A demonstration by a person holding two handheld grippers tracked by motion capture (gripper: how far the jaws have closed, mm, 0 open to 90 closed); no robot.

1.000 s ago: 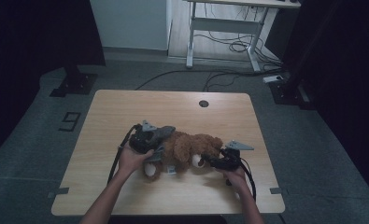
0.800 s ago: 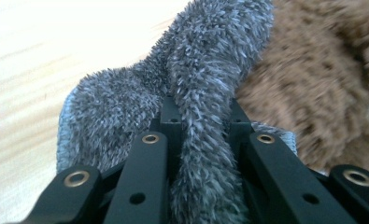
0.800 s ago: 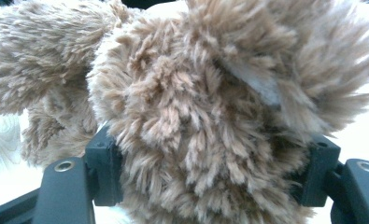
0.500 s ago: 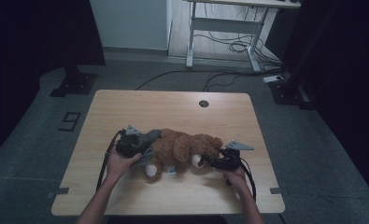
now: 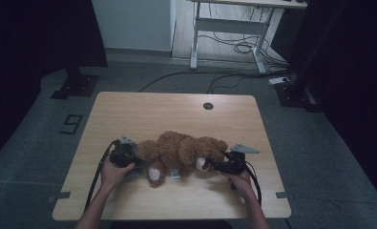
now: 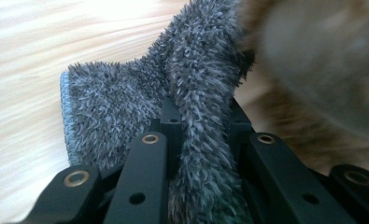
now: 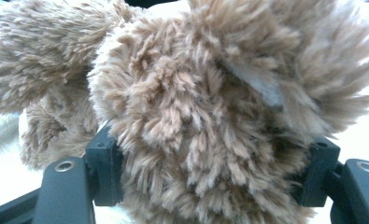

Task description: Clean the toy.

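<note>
Right gripper clamped wide on plush bear, steadying it; left gripper pinching grey furry cloth, likely for dressing.

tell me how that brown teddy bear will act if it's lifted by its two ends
The teddy bear probably sags in the middle: its plush bulges around the right tool. Likely light. The fur gives grip, so slipping seems unlikely.

We see our left gripper with its black fingers clamped on a fold of grey furry cloth, which bunches up between them. The cloth spreads leftward over the pale wooden table. A blurred brown plush toy sits close at upper right, touching the cloth.
</note>
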